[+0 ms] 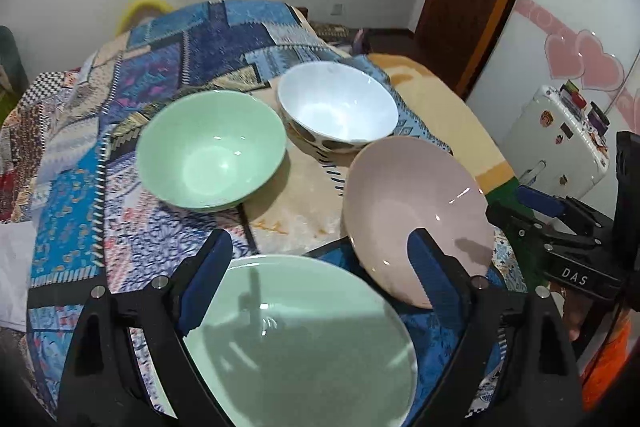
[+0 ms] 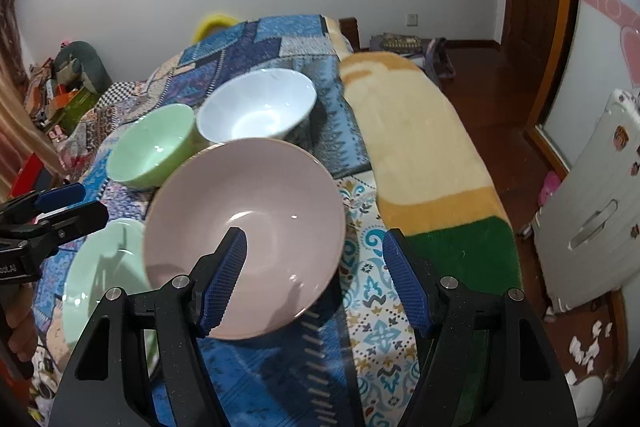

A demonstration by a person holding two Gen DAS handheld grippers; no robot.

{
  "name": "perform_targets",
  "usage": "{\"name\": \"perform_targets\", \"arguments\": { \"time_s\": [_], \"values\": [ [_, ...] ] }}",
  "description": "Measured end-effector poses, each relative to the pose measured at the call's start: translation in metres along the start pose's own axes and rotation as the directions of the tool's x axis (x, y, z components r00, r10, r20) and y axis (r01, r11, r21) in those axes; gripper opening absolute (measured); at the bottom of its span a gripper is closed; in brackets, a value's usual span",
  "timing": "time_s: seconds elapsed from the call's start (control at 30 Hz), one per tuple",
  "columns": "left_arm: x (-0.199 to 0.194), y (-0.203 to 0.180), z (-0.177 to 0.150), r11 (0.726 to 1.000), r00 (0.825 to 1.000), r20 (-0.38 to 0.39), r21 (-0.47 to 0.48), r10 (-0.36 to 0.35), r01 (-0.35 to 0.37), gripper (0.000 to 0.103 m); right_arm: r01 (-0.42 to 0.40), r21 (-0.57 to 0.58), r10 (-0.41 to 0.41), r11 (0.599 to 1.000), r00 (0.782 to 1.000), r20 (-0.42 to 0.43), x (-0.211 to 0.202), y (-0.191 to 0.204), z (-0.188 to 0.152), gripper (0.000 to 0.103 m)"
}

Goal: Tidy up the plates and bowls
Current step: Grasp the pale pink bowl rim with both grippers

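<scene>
A bed (image 2: 280, 39) covered by a blue patchwork quilt (image 1: 72, 195) carries all the dishes; its far end curves away and a cream, yellow and green blanket (image 2: 420, 155) runs along its right side.

The green plate (image 1: 304, 343) lies nearest in the left wrist view, its near edge cut off behind the gripper body; in the right wrist view only a part shows at the left. The pink plate (image 2: 248, 227) lies just beside it, to its right, its rim tilted up on the quilt's folds. Whether the two rims touch I cannot tell.

Behind them stand a green bowl (image 1: 212, 147) and a white bowl (image 1: 340, 107) with dark spots outside, side by side, upright; the pink plate hides the white bowl's base in the right wrist view.

The left gripper (image 1: 316, 279) is spread wide above the green plate, pads clear of it, grasping nothing. The right gripper (image 2: 316, 279) is likewise released, one finger over the pink plate, the other over the quilt.
</scene>
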State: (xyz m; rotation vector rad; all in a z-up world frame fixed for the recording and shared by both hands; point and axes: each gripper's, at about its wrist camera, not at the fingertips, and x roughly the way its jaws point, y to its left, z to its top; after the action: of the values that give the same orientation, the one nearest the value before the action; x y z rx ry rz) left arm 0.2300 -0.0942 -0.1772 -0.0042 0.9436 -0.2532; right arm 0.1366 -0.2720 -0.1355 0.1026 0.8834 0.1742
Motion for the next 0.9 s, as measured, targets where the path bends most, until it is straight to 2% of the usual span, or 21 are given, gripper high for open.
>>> {"name": "perform_targets", "arguments": {
  "time_s": [0.2, 0.27, 0.33, 0.4, 0.5, 0.57, 0.6, 0.7, 0.8, 0.9],
  "values": [
    [0.034, -0.004, 0.002, 1.0, 0.998, -0.059, -0.013, -0.02, 0.019, 0.089, -0.02, 0.045, 0.021, 0.999, 1.0, -0.016, 0.014, -0.01, -0.003, 0.067],
    [0.041, -0.006, 0.002, 1.0, 0.997, -0.071, -0.009, -0.021, 0.02, 0.08, -0.028, 0.05, 0.029, 0.998, 0.999, -0.023, 0.018, -0.012, -0.005, 0.061],
    [0.048, -0.008, 0.002, 1.0, 0.996, -0.085, -0.007, -0.028, 0.027, 0.075, -0.044, 0.045, 0.045, 0.998, 0.998, -0.036, 0.022, -0.012, -0.007, 0.044],
    [0.052, -0.008, 0.002, 0.999, 0.995, -0.094, -0.011, -0.039, 0.038, 0.067, -0.06, 0.044, 0.062, 0.997, 0.997, -0.053, 0.027, -0.012, -0.008, 0.036],
    [0.059, -0.01, 0.002, 0.999, 0.993, -0.108, -0.008, -0.046, 0.046, 0.055, -0.062, 0.049, 0.065, 0.997, 0.996, -0.066, 0.032, -0.013, -0.012, 0.03],
    [0.062, -0.011, 0.001, 0.999, 0.992, -0.119, -0.003, -0.051, 0.051, 0.043, -0.076, 0.062, 0.081, 0.995, 0.994, -0.08, 0.036, -0.015, -0.014, 0.023],
    [0.065, -0.012, 0.0, 0.998, 0.99, -0.129, -0.001, -0.056, 0.057, 0.04, -0.087, 0.067, 0.093, 0.994, 0.992, -0.086, 0.037, -0.016, -0.015, 0.019],
    [0.071, -0.013, -0.002, 0.997, 0.986, -0.152, -0.007, -0.072, 0.071, 0.029, -0.114, 0.08, 0.122, 0.99, 0.989, -0.09, 0.036, -0.015, -0.018, 0.014],
    [0.075, -0.014, -0.003, 0.994, 0.979, -0.17, -0.02, -0.113, 0.112, 0.014, -0.108, 0.074, 0.115, 0.991, 0.989, -0.089, 0.032, -0.012, -0.017, 0.014],
    [0.074, -0.017, -0.003, 0.996, 0.982, -0.165, -0.01, -0.088, 0.087, 0.014, -0.111, 0.091, 0.119, 0.99, 0.989, -0.093, 0.029, -0.013, -0.015, 0.015]
  ]
}}
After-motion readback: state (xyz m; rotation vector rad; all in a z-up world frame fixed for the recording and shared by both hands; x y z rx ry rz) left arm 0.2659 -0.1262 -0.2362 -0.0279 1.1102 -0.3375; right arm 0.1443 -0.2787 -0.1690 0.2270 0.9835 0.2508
